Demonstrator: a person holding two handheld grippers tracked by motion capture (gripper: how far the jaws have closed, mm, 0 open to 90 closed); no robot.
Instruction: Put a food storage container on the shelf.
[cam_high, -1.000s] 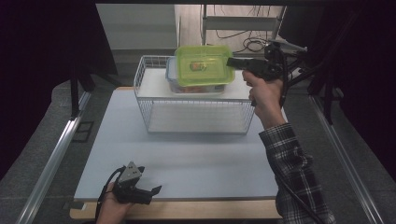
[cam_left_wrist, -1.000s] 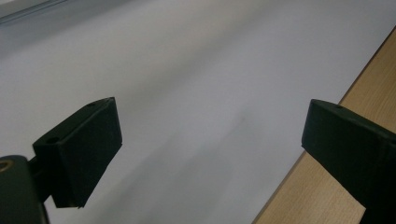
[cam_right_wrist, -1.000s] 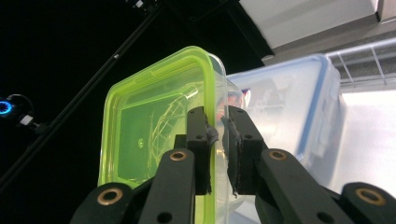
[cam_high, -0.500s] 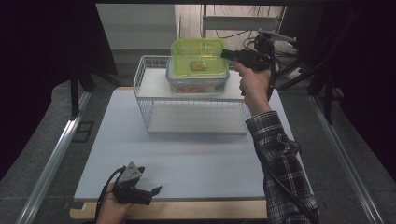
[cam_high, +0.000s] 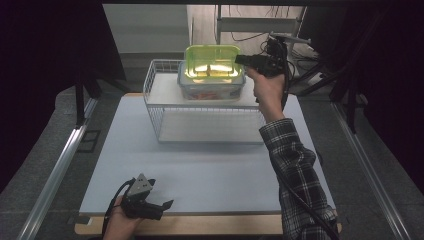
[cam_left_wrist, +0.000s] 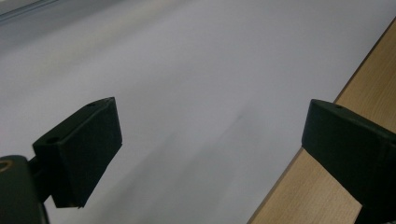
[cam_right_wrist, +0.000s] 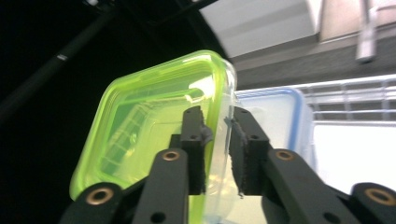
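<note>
At the table's near edge, about 7 o'clock in the high view, a hand rests the left gripper (cam_high: 159, 206) on the white mat (cam_high: 200, 165), its jaws spread wide with nothing between them; its own view shows bare mat and a strip of the wooden table (cam_left_wrist: 322, 186) at 4 o'clock. Beyond the mat's middle stands a white wire basket (cam_high: 205, 117) with a blue-lidded box (cam_high: 212, 90) inside at the far end. At 1 o'clock a plaid-sleeved arm raises the right gripper (cam_high: 242, 60) at the side of a green-lidded container (cam_high: 212, 61), which sits on top of the blue-lidded box. Its jaws, narrowly parted, have just been easing open; the container's edge (cam_right_wrist: 219, 140) stands between the pads.
</note>
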